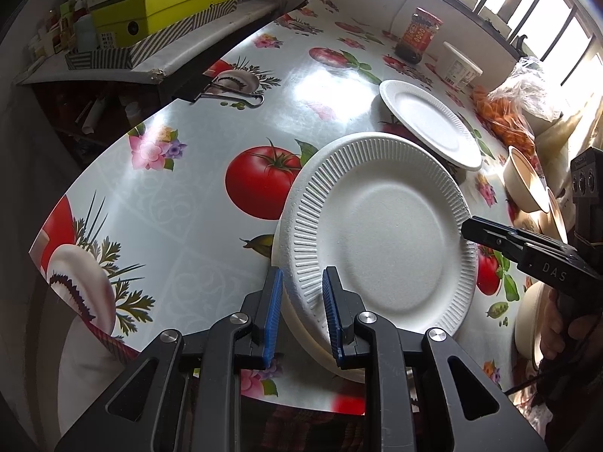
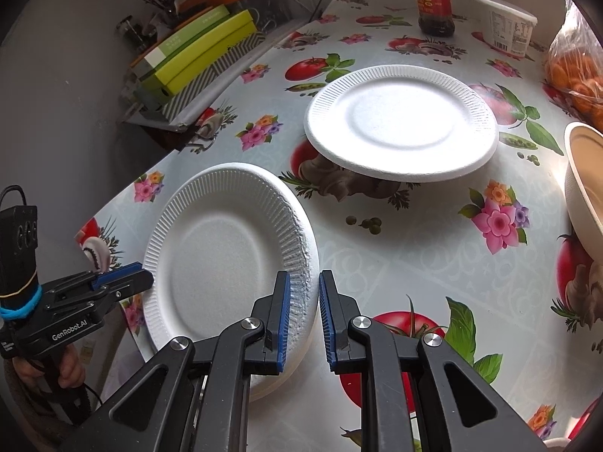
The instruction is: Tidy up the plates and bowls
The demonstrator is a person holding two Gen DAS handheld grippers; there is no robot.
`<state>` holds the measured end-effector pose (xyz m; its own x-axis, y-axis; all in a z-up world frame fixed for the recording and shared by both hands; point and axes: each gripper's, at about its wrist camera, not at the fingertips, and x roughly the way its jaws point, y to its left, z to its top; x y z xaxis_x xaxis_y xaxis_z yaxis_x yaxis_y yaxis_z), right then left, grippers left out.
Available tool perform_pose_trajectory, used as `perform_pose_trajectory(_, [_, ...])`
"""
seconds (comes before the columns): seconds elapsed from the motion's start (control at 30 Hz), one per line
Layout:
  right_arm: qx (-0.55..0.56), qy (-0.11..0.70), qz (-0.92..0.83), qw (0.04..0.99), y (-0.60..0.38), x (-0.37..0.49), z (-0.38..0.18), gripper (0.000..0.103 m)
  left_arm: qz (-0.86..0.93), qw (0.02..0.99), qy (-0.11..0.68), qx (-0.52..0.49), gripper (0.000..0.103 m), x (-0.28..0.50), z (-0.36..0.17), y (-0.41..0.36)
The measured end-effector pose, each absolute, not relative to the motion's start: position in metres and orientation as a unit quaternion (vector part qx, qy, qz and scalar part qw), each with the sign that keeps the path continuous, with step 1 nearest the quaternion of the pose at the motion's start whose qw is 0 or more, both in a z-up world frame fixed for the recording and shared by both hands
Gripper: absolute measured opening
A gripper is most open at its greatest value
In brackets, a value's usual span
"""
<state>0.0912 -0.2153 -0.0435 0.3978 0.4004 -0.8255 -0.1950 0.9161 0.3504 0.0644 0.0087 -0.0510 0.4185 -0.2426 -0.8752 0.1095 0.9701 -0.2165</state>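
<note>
A lived-in home dining corner: a table point(image 2: 433, 248) under a tomato-and-flower oilcloth, a sauce jar point(image 2: 433, 3) at its far edge, stacked boxes point(image 2: 196, 56) on the shelf left of it, barred windows point(image 1: 527, 3) behind.

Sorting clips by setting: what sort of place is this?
Probably a home dining table: a fruit-and-flower oilcloth, a sauce jar and an instant-noodle cup, with boxes stacked beside it.

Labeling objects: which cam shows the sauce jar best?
Right wrist: the jar stands near top centre, label facing the lens, lid cut by the frame edge. Left wrist shows the jar whole but smaller and tilted.
</note>
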Motion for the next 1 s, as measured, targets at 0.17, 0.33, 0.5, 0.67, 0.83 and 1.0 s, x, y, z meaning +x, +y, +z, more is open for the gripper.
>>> perform_pose_trajectory(0.17, [0.098,0.523,0.179,0.828,-0.2143,0.0898,-0.0428,0.016,-0.105,0.839,0.53,-0.062,0.023,0.0639,-0.0502,0.0086])
perform_pose_trajectory(0.33, [0.098,0.523,0.18,0.827,-0.2143,0.0901,-0.0436,0.016,-0.103,0.839,0.531,-0.063,0.023,0.0639,-0.0519,0.0087])
perform_pose_trajectory(0.5, [0.098,0.522,0.176,0.829,-0.2158,0.0913,-0.0444,0.016,-0.107,0.838,0.531,-0.068,0.023,0.0639,-0.0518,0.01])
perform_pose_trajectory(0.67, [0.105,0.522,0.174,0.829,-0.2199,0.0921,-0.0449,0.03,-0.112,0.838,0.529,-0.074,0.023,0.0643,-0.0502,0.0112])
perform_pose_trajectory(0.83, [0.106,0.522,0.17,0.829,-0.2224,0.092,-0.0444,0.032,-0.112,0.839,0.527,-0.076,0.023,0.0661,-0.0485,0.0111])
perform_pose_trajectory(1.0, [0.108,0.521,0.168,0.83,-0.2242,0.0931,-0.0438,0.032,-0.111,0.84,0.526,-0.071,0.023,0.0676,-0.0464,0.0085])
